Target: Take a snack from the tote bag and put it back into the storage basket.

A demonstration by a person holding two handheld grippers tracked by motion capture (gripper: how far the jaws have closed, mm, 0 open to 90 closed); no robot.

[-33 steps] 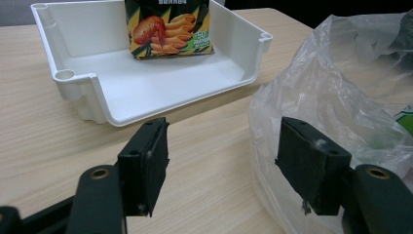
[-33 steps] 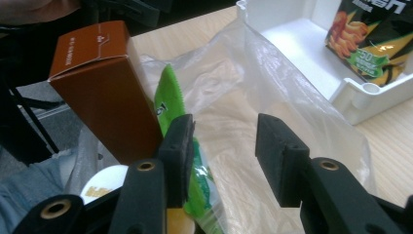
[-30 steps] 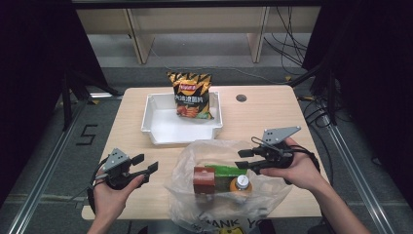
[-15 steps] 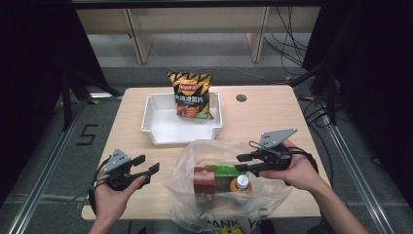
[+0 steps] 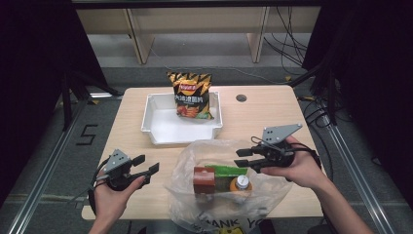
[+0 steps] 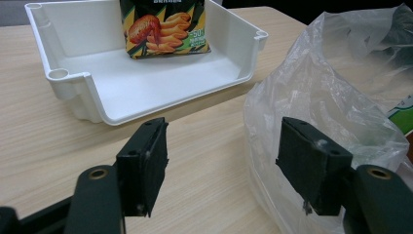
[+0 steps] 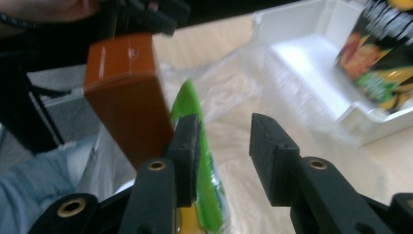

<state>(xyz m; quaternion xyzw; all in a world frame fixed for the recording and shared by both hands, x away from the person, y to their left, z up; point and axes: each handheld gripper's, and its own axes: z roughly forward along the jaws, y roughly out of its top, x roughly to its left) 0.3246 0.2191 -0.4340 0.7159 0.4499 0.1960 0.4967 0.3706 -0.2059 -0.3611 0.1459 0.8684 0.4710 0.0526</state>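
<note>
A clear plastic bag [image 5: 195,155] lies at the table's front, and in it are a brown box [image 5: 202,179], a green packet [image 5: 226,171] and an orange-capped bottle [image 5: 241,184]. My right gripper [image 5: 242,158] reaches into the bag's right side. Its jaws have just been closing and still stand apart. In the right gripper view [image 7: 224,126] the green packet's [image 7: 192,100] edge lies along the left pad, with the brown box [image 7: 126,97] beyond it. My left gripper [image 5: 146,164] is open over bare table left of the bag [image 6: 331,97], with nothing between its jaws [image 6: 221,146].
A white tray [image 5: 146,119] sits at the table's middle rear, with a bag of chips [image 5: 191,95] standing against its far wall. A round hole [image 5: 241,98] marks the tabletop to the tray's right. The person's forearms come in from the front edge.
My right gripper's jaws have come closer together at the bag's right side. The left gripper has kept still.
</note>
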